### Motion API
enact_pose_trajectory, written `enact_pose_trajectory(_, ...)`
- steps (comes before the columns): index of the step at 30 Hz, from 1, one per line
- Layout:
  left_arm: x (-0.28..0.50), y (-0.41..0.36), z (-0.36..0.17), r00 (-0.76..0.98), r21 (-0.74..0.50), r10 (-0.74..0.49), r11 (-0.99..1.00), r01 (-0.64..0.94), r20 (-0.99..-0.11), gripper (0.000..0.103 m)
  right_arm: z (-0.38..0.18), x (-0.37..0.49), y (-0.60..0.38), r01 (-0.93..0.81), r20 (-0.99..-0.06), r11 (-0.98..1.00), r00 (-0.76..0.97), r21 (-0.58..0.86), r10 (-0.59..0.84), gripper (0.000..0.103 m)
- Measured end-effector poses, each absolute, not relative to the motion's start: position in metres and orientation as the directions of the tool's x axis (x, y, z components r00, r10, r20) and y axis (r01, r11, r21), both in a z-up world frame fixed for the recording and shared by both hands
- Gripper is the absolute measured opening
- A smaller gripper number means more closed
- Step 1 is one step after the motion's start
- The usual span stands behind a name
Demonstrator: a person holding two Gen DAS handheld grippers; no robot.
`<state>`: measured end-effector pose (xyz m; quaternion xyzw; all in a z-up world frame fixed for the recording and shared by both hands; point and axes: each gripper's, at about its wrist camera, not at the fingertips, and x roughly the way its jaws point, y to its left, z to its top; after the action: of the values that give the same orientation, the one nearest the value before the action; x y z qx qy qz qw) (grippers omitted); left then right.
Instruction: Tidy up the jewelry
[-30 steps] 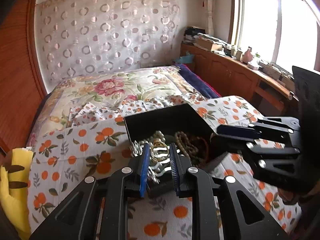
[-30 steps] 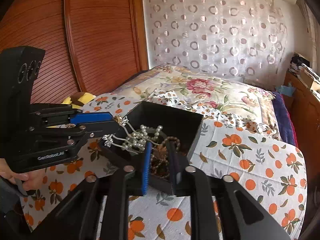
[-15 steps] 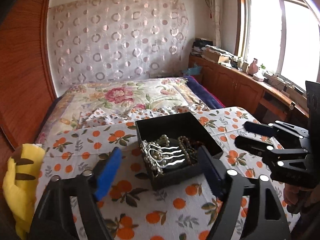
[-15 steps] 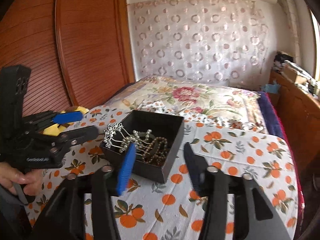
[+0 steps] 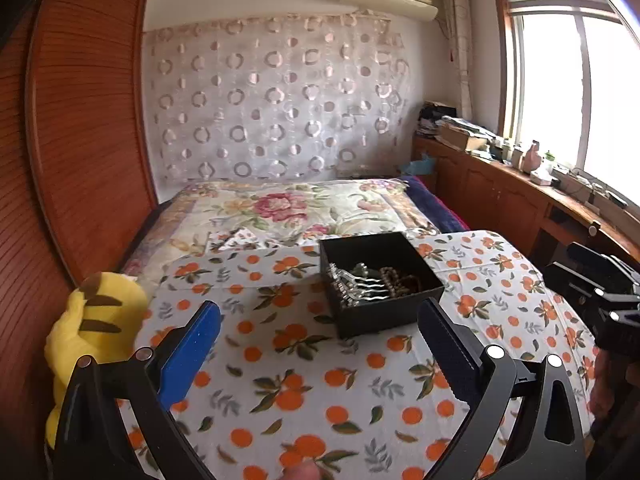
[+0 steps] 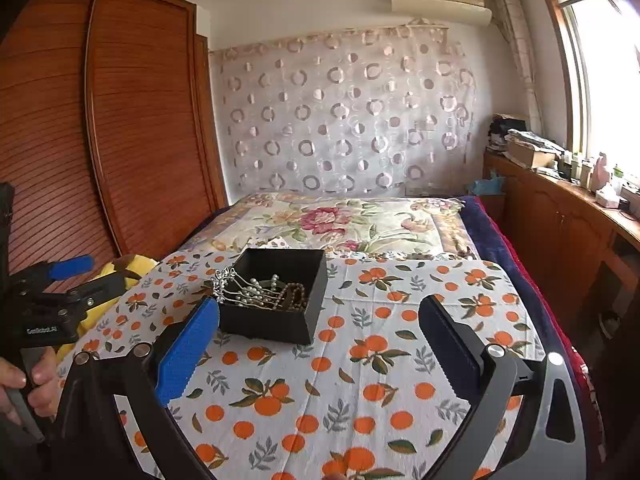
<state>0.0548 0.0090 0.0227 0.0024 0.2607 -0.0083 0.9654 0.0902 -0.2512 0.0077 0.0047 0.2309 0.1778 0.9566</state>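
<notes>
A black open box [image 5: 384,312] stands on the orange-print cloth [image 5: 304,384]; it also shows in the right wrist view [image 6: 276,324]. Inside lie a silver pearl hair comb [image 6: 244,292] and a brown bead string [image 5: 396,280]. The comb's ornate end sticks over the box's left rim. My left gripper [image 5: 320,344] is open and empty, held back from the box; it also shows at the left edge of the right wrist view [image 6: 76,276]. My right gripper [image 6: 320,344] is open and empty, also back from the box, and shows at the right edge of the left wrist view [image 5: 576,264].
A yellow plush toy [image 5: 96,320] lies at the cloth's left edge. A floral bedspread [image 5: 296,208] lies behind the box. A wooden wardrobe [image 6: 80,140] stands on the left, and a wooden counter [image 5: 520,184] with clutter runs under the window.
Both grippers opened and pulled back and up from the box. The left gripper let go of the hair comb, which now rests in the box.
</notes>
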Motion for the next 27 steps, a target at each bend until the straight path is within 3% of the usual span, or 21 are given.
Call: enact_pose_trajectory(27, 0.0422, 0.0161, 0.0184, 0.866, 0.004, 0.005, 1.000, -0.003, -0.500, 0.095, 0.0069, 0.0827, -0.2497, -0.322, -0.425, 0.943, 0.844, 0.085, 0.327, 0.101)
